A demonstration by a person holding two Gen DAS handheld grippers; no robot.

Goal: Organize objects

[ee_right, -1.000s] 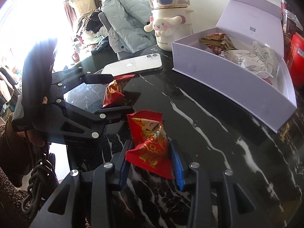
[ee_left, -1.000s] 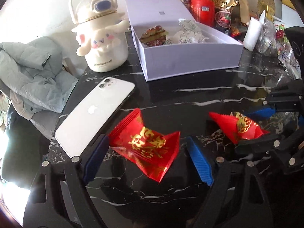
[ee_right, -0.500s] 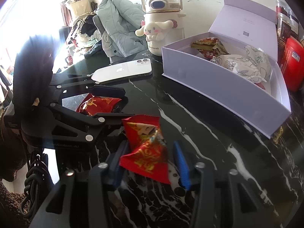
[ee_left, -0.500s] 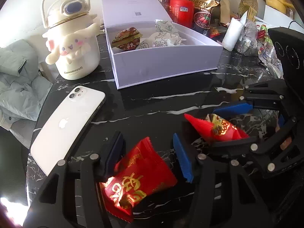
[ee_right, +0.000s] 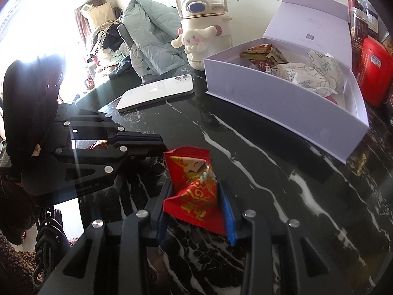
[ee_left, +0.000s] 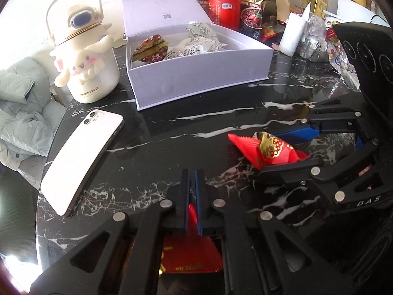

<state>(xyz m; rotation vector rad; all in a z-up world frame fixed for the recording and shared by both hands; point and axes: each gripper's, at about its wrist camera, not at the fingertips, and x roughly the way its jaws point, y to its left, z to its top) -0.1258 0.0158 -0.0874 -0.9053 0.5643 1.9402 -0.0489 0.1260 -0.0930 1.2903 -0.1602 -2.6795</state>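
Observation:
My left gripper (ee_left: 192,179) is shut on a red snack packet (ee_left: 190,255); most of the packet hangs below the fingers, close to the camera. It also shows in the right wrist view (ee_right: 157,140), at the left. My right gripper (ee_right: 196,196) is shut on a second red packet with gold print (ee_right: 194,189), also seen in the left wrist view (ee_left: 267,151) at the right. An open lavender box (ee_left: 196,83) holding wrapped snacks stands beyond both grippers, also in the right wrist view (ee_right: 282,100).
A white phone (ee_left: 81,159) lies face down at the left on the black marble table (ee_left: 186,127). A white Cinnamoroll bottle (ee_left: 83,56) stands by the box. Red tin (ee_left: 224,7), snack bags and cups crowd the back right. A grey jacket (ee_left: 19,103) hangs off the left edge.
My left gripper has shut on the red packet, which has slid back between the fingers. Both grippers have moved closer to the box; the right still holds its packet.

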